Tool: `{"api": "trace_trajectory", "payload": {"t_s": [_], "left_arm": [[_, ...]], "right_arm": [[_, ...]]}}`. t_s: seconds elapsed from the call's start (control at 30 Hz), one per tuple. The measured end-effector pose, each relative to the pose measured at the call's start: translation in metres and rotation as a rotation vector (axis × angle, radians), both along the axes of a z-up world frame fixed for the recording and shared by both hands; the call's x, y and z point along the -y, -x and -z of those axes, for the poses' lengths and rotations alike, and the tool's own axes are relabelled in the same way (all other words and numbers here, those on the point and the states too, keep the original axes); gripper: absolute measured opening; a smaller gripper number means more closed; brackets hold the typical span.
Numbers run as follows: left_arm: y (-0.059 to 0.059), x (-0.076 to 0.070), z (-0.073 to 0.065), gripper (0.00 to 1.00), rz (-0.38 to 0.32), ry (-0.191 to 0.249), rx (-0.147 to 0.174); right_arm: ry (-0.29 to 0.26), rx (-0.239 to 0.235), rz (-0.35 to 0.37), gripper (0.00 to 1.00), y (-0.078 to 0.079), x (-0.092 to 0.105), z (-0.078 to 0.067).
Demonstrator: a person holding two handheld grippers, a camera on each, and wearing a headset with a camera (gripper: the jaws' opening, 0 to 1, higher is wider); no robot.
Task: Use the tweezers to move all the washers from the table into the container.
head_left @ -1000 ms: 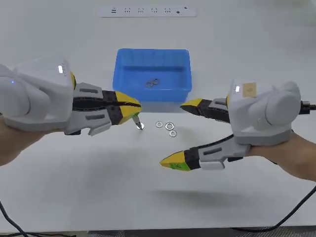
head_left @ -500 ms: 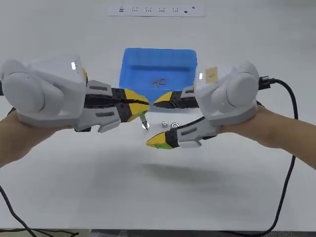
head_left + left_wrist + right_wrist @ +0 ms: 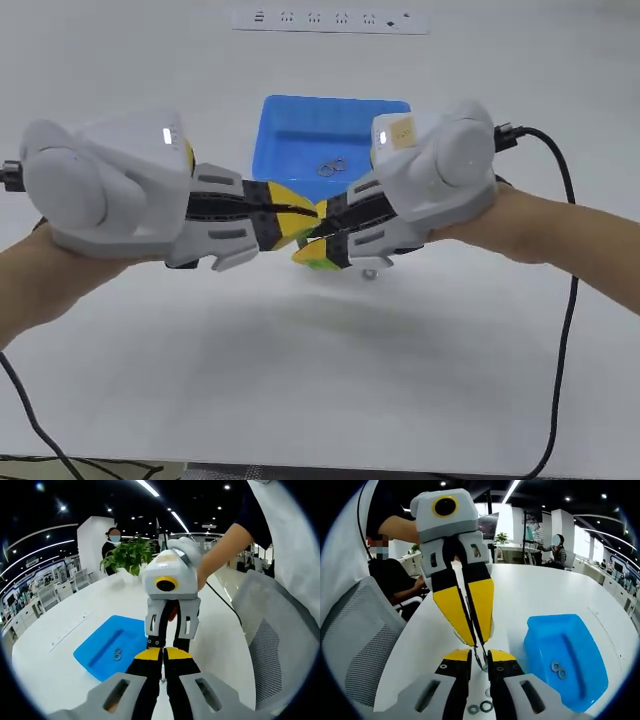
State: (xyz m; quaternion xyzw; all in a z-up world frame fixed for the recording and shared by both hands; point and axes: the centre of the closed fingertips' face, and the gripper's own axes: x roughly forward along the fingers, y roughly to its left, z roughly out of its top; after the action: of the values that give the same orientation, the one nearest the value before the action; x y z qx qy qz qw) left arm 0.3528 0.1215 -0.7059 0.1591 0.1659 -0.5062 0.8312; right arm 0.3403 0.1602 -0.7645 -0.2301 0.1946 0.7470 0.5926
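**Left gripper (image 3: 163, 655) clamps the tweezers (image 3: 480, 659), nose to nose with the right gripper (image 3: 480, 656)**

The left gripper is clenched on the tweezers. In the right gripper view its yellow jaws press together, and the thin metal prongs stick out below them. Those prongs reach down between the right gripper's jaws, which stand close on either side of the tip with a narrow gap between them. I cannot tell whether they actually pinch the metal.

In the head view the two grippers face each other tip to tip, low above the white table (image 3: 300, 380). The left one comes in from the left and the right one from the right.

Just behind the point where they meet, the blue container (image 3: 300, 140) sits upright on the table. Two washers (image 3: 333, 168) lie together on its floor.

The right gripper view shows two loose washers (image 3: 486, 706) on the table, just below that gripper's own jaws and beside the container, not in it. The head view shows one more under the right gripper's body. A white power strip (image 3: 330, 18) lies along the far side of the table, well apart from everything else.
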Motion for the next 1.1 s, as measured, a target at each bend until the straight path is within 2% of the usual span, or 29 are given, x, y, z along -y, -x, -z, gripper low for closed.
{"api": "trace_trajectory", "payload": {"t_s": [0.23,0.37,0.4,0.43,0.5,0.53,0.63,0.67,0.77,0.8,0.87,0.9,0.93,1.0,1.1], "left_arm": [[0.000,0.001,0.001,0.05,0.010,-0.007,0.006],[0.002,0.003,0.000,0.05,0.013,-0.022,0.029],[0.002,0.003,0.000,0.05,0.019,-0.031,0.048],[0.001,0.002,0.000,0.05,0.014,-0.028,0.045],[-0.001,0.001,-0.005,0.06,-0.025,0.024,0.014],[-0.003,0.002,-0.014,0.06,-0.030,0.068,0.024],[-0.005,-0.001,-0.024,0.14,-0.039,0.084,0.040],[-0.008,-0.004,-0.027,0.16,-0.055,0.081,0.059],[-0.009,-0.012,-0.031,0.20,-0.097,0.098,0.053],[-0.010,-0.016,-0.031,0.23,-0.120,0.091,0.066],[-0.008,-0.021,-0.030,0.28,-0.143,0.081,0.067],[-0.010,-0.028,-0.028,0.34,-0.181,0.055,0.086],[-0.009,-0.031,-0.028,0.39,-0.199,0.045,0.098],[-0.003,-0.034,-0.026,0.52,-0.207,0.038,0.097],[0.003,-0.040,-0.028,0.57,-0.236,0.050,0.094]], "right_arm": [[0.019,0.031,-0.042,0.11,-0.003,0.000,0.002],[0.016,0.049,-0.043,0.10,-0.002,0.001,0.002],[0.015,0.050,-0.036,0.10,-0.003,0.000,0.002],[0.014,0.053,-0.032,0.10,-0.003,0.000,0.001],[0.011,0.048,-0.020,0.10,-0.003,0.000,0.001],[0.008,0.047,-0.014,0.10,-0.003,0.000,0.000],[0.005,0.050,-0.008,0.10,-0.003,0.002,0.000],[0.004,0.048,0.000,0.10,-0.004,0.003,0.000],[-0.004,0.045,0.025,0.10,-0.005,0.004,-0.001],[-0.007,0.042,0.033,0.10,-0.006,0.004,-0.002],[-0.021,0.023,0.050,0.09,-0.004,0.006,-0.005],[-0.023,0.023,0.053,0.09,-0.004,0.006,-0.006],[-0.021,0.017,0.055,0.09,-0.003,0.007,-0.007],[-0.025,0.010,0.053,0.09,0.002,0.008,-0.011],[-0.023,0.016,0.043,0.09,0.007,0.010,-0.016]]}}
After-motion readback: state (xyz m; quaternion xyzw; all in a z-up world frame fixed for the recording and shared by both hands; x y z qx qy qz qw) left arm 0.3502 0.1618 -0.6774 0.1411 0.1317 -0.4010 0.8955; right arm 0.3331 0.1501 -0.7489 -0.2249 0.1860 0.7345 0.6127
